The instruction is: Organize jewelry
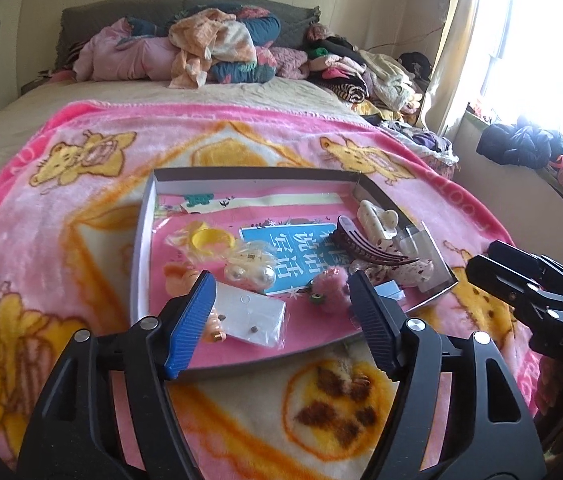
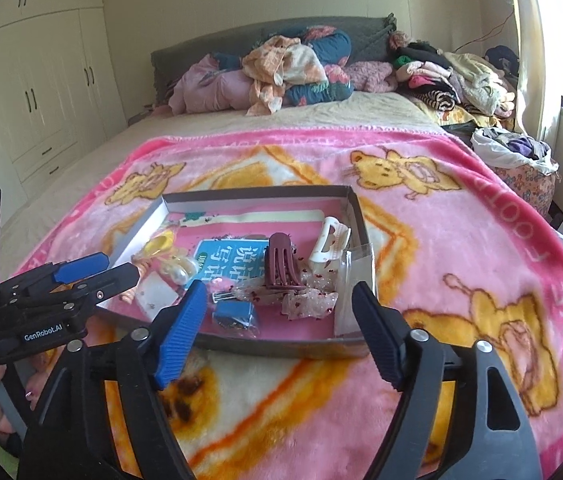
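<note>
Bed [image 2: 81,184] w/ pink blanket [image 2: 461,240] carries the shallow box [image 2: 259,192], near its middle; jewelry all looks gathered inside: maroon hair claw [image 2: 279,266], cream clip [image 2: 329,244], pearl earrings [image 1: 249,274]; unsorted tho, so arranging prob. remains; left gripper [image 1: 281,304] & right gripper [image 2: 281,314] jaws released, gripping nothing.

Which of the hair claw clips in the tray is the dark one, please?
The maroon claw clip, teeth toward the camera, lies mid-tray beside the blue booklet; the cream clip sits behind it toward the tray's right wall.
</note>
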A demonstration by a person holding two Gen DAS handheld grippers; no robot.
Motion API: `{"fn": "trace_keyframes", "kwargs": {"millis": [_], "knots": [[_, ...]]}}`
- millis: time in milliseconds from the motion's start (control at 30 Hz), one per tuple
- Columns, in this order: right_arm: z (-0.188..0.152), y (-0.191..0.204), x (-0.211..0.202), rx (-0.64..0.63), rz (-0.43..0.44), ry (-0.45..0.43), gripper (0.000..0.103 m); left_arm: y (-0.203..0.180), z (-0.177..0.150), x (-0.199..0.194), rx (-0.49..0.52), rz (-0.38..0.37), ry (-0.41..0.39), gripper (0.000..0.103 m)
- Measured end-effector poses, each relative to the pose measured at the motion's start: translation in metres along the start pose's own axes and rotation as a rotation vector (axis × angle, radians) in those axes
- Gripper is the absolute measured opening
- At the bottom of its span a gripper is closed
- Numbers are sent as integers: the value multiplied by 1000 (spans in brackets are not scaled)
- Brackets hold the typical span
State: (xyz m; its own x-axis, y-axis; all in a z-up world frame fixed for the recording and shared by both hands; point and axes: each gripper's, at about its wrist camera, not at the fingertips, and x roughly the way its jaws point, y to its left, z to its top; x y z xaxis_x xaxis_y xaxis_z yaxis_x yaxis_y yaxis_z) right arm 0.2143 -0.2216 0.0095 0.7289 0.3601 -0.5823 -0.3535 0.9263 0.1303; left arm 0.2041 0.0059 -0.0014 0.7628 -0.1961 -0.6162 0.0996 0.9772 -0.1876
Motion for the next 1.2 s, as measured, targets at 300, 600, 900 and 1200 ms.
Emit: {"fn": "trace_keyframes", "kwargs": {"millis": [300,600,900,1200], "knots": [[-13,0,-37,10,-10,-56,81,-7,-6,-33,5,3,-47,61],[-27,-1,-67,23,-7,-111,92,-17,-18,-55,28,11,-94,92],[-35,4,-85,14,-9,-158,95,-27,-29,-68,53,16,-124,92],[-52,8,-97,4,-18,-198,96,-31,-41,-80,47,34,-141,92]]}}
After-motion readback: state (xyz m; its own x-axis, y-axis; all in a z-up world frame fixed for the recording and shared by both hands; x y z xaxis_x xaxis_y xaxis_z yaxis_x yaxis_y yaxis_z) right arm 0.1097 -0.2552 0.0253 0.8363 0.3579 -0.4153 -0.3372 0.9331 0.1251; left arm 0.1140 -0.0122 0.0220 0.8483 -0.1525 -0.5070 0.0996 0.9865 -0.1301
